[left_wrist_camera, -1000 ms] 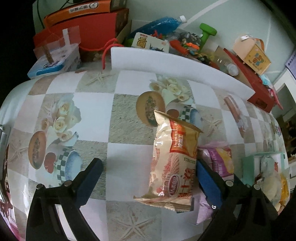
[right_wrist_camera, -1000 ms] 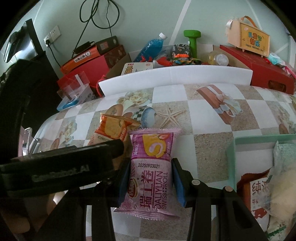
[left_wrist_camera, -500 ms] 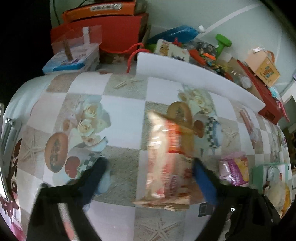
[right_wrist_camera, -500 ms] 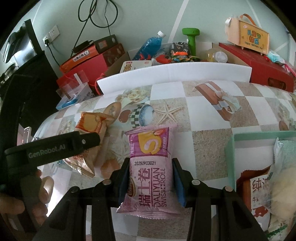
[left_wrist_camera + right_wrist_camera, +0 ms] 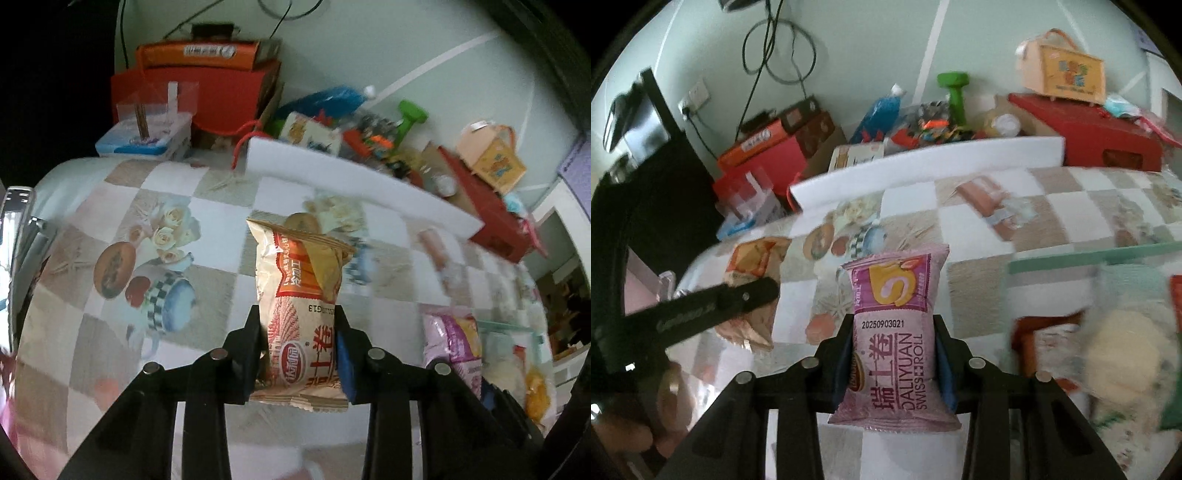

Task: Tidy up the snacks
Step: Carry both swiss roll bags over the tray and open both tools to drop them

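Left gripper (image 5: 298,354): closed on the lower half of an orange-and-cream snack packet (image 5: 301,314), packet upright between the two fingers, top seal pointing away from the camera, bottom seal hanging below the finger pads. Right gripper (image 5: 894,360): closed on a pink Swiss roll packet (image 5: 895,339), likewise upright, printed "DALIYUAN SWISS ROLL", held above the checked tablecloth (image 5: 1052,218). Seen from the right wrist: left gripper's black body (image 5: 701,314) lying across the lower left, orange packet partly behind it. To the right: mint-green tray (image 5: 1089,258), rim visible, holding several blurred packets, among them a red-and-white one (image 5: 1049,347) and a pale yellow one (image 5: 1123,354); contents otherwise too blurred to itemise. Seen from the left wrist: pink packet at right, just beside the tray. Along the far edge of the cloth: long white foam board (image 5: 351,177) standing as a low barrier. Behind the board, against the wall: red boxes (image 5: 192,99) topped by an orange box (image 5: 199,53), clear plastic case on a blue-and-white tin (image 5: 147,136), blue bottle (image 5: 882,110), green dumbbell (image 5: 955,92), small toys, low red box (image 5: 1082,136) carrying a peach gift carton (image 5: 1067,74). Cables looped on the wall above.
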The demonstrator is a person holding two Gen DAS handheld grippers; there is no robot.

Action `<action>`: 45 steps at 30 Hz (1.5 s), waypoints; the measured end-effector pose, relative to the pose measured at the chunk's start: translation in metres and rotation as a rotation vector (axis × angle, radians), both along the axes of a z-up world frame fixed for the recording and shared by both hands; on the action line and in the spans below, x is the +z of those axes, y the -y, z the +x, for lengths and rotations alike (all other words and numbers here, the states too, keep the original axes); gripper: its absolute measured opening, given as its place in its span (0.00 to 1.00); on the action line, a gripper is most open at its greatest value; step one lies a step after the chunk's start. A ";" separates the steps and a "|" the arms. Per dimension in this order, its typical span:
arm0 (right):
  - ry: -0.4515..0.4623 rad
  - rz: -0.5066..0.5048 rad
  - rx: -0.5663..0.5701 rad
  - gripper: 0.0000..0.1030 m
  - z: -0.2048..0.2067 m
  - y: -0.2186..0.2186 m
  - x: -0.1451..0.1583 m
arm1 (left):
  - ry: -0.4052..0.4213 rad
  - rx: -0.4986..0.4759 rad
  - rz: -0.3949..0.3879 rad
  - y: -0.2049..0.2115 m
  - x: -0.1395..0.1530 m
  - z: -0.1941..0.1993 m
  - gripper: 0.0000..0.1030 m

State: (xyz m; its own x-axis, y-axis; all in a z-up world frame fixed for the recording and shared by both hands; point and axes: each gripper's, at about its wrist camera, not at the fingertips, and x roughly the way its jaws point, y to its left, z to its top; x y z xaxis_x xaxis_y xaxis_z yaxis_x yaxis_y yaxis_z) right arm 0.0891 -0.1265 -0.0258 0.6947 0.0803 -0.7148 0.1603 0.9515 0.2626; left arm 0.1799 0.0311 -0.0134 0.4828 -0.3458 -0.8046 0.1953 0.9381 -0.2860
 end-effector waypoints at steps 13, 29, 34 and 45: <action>0.059 -0.082 -0.290 0.40 -0.116 0.097 0.060 | 0.045 -0.209 -0.067 0.076 0.041 -0.101 0.36; -0.036 -0.013 -0.357 0.46 -0.173 0.146 0.025 | -0.036 -0.388 -0.020 0.133 0.009 -0.176 0.60; -0.029 -0.008 -0.347 0.67 -0.177 0.148 0.028 | -0.009 -0.344 -0.027 0.119 0.020 -0.176 0.71; -0.064 -0.067 -0.297 1.00 -0.189 0.127 0.027 | 0.081 -0.077 0.220 0.059 0.016 -0.185 1.00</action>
State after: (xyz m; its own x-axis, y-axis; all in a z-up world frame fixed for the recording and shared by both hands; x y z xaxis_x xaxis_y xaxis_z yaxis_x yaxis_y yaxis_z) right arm -0.0998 -0.2530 0.0009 0.6339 -0.1677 -0.7550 0.4479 0.8754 0.1816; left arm -0.0048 -0.0279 0.0028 0.5283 -0.2046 -0.8241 0.2824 0.9576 -0.0567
